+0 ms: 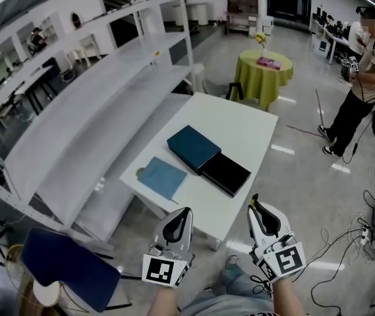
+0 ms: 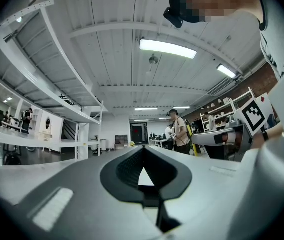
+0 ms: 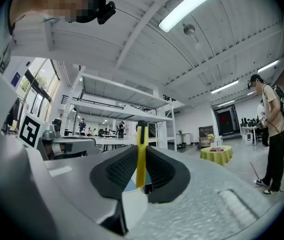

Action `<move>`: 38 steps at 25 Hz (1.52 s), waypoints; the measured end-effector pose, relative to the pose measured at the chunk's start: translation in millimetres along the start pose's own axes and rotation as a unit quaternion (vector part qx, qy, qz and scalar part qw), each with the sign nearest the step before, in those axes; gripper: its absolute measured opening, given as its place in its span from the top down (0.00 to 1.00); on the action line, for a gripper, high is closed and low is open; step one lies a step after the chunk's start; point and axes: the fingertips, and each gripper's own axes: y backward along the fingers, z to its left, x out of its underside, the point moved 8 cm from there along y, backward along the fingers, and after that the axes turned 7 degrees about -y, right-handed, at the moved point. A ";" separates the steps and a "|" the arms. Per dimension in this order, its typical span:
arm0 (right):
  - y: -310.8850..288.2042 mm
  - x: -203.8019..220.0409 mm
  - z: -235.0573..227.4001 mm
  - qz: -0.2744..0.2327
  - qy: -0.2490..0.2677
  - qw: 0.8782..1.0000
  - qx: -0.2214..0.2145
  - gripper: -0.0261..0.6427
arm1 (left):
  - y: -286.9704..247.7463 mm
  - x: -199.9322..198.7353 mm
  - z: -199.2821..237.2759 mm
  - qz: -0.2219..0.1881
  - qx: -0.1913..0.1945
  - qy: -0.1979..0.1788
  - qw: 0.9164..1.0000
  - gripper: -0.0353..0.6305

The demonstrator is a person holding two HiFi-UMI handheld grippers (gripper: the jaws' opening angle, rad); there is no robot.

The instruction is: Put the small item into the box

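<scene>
White table (image 1: pixel 240 127) in an open workshop bears a black box (image 1: pixel 225 173) touching its teal lid (image 1: pixel 193 147). Our right gripper (image 1: pixel 256 204) clamps a thin yellow item (image 3: pixel 141 154), well short of the box. Our left gripper (image 1: pixel 184 213) is closed and empty. We judge this the carrying step; next we must reach forward over the box.

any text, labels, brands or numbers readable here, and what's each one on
No readable text in any view.
Left gripper marker cube: black-and-white square pattern, no letters.
Right gripper marker cube: the same.
Yellow item between its jaws: no print visible.
Shirt print, left gripper view: cut off, unreadable.
</scene>
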 end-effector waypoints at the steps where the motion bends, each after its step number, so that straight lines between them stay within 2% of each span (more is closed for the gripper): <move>1: -7.0 -0.8 -5.6 0.000 0.000 1.000 -0.003 0.87 | -6.8 0.8 2.5 0.000 -0.003 -0.001 1.000 0.93; 14: -76.6 -4.5 -75.0 0.016 -0.005 0.999 -0.051 0.87 | -83.3 10.2 15.2 0.010 -0.038 -0.007 0.999 0.92; 22: -108.7 6.4 -107.9 0.040 -0.034 0.994 -0.091 0.87 | -103.0 13.6 12.4 0.018 -0.071 -0.007 0.997 0.92; 30: -138.9 24.9 -123.3 0.095 -0.047 0.989 -0.106 0.87 | -114.7 13.1 20.5 0.030 -0.075 -0.014 0.997 0.92; 38: -162.4 48.6 -130.4 0.166 -0.042 0.981 -0.093 0.88 | -128.5 18.7 35.0 0.034 -0.059 -0.011 0.998 0.92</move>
